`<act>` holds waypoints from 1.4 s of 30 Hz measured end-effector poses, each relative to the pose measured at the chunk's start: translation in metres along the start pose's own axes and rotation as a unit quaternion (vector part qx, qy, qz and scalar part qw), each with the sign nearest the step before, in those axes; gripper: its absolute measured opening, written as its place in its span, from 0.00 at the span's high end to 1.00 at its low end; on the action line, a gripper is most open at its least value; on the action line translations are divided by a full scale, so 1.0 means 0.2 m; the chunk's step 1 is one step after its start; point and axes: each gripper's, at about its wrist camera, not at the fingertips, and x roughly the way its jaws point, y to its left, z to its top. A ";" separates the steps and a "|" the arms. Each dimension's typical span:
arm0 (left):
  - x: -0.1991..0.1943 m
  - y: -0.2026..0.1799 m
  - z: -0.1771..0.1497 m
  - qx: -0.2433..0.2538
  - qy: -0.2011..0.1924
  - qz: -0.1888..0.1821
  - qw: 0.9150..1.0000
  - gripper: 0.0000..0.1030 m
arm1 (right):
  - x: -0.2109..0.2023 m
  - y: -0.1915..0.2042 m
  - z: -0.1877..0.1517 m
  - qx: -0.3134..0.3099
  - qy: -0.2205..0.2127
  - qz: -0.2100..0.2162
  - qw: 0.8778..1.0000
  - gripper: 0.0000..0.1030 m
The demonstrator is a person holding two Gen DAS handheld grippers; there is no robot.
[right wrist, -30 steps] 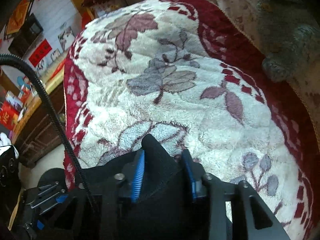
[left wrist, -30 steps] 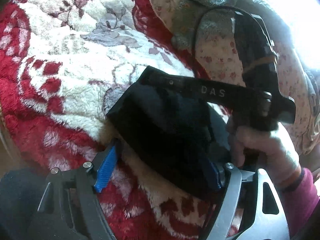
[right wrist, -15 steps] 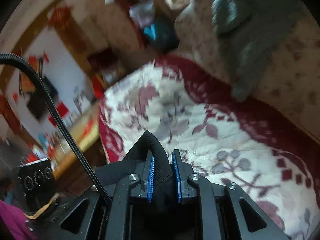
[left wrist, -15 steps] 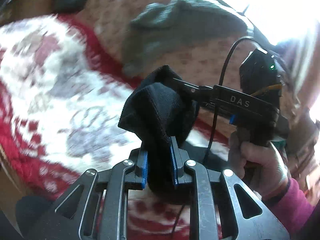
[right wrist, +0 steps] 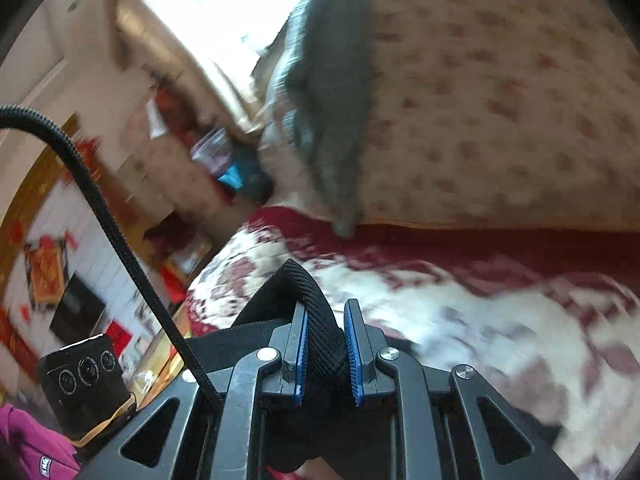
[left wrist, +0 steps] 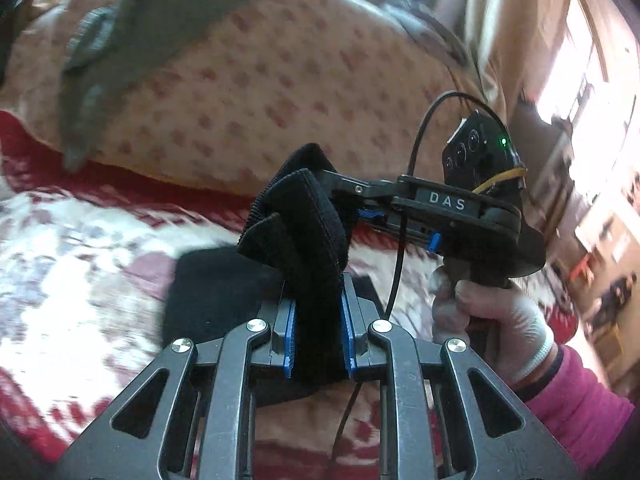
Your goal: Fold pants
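Black ribbed-knit pants (left wrist: 308, 240) are seen lifted above a red-and-white floral plush blanket (left wrist: 80, 264), w/ both tools clamped on the cloth; the left hand-held gripper (left wrist: 318, 332) is closed on a thick bunched fold betw. its blue pads, & the right hand-held gripper (right wrist: 325, 344) is closed on a ribbed edge, prob. the waistband; in the left wrist view the right gripper (left wrist: 352, 204) is shown gripping the same bundle from the side, held by a gloved hand (left wrist: 492, 320). More black cloth is seen lying on the blanket just below the raised part; how much hangs free can't be told. A beige dotted cushion (left wrist: 260, 92) w/ a grey knitted garment (left wrist: 132, 28) draped on it is seen behind, well apart.

Risks, as judged: the two grips are set v. close, so the pants may be kept bunched rather than spread, giving a crooked fold; the thick wad may be slipped from the pads if pulled hard; plush pile may be dragged against & the lower layer rucked; views are blurred, so a fast swing is suspected & misalignment on laydown is likely.
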 end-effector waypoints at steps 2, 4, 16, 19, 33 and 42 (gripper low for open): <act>0.10 -0.07 -0.04 0.013 0.020 0.002 1.000 0.83 | -0.07 -0.13 -0.06 0.024 -0.004 -0.021 0.999 0.84; 0.23 -0.13 -0.08 0.025 0.046 0.002 0.999 0.83 | -0.12 -0.24 -0.12 0.038 -0.004 -0.046 0.998 0.85; 0.24 -0.26 -0.14 0.036 0.082 -0.068 0.994 0.51 | -0.47 -0.40 -0.24 0.073 -0.029 -0.157 0.984 0.54; 0.15 -0.19 -0.14 0.033 0.078 -0.056 0.995 0.51 | -0.57 -0.38 -0.26 0.093 -0.039 -0.150 0.984 0.49; 0.18 0.19 -0.09 0.007 0.063 0.102 0.993 0.51 | -0.27 -0.17 -0.40 0.052 0.045 -0.137 0.988 0.73; 0.32 0.23 -0.06 0.014 0.061 0.139 0.988 0.51 | -0.24 -0.20 -0.39 0.012 0.062 -0.212 0.975 0.77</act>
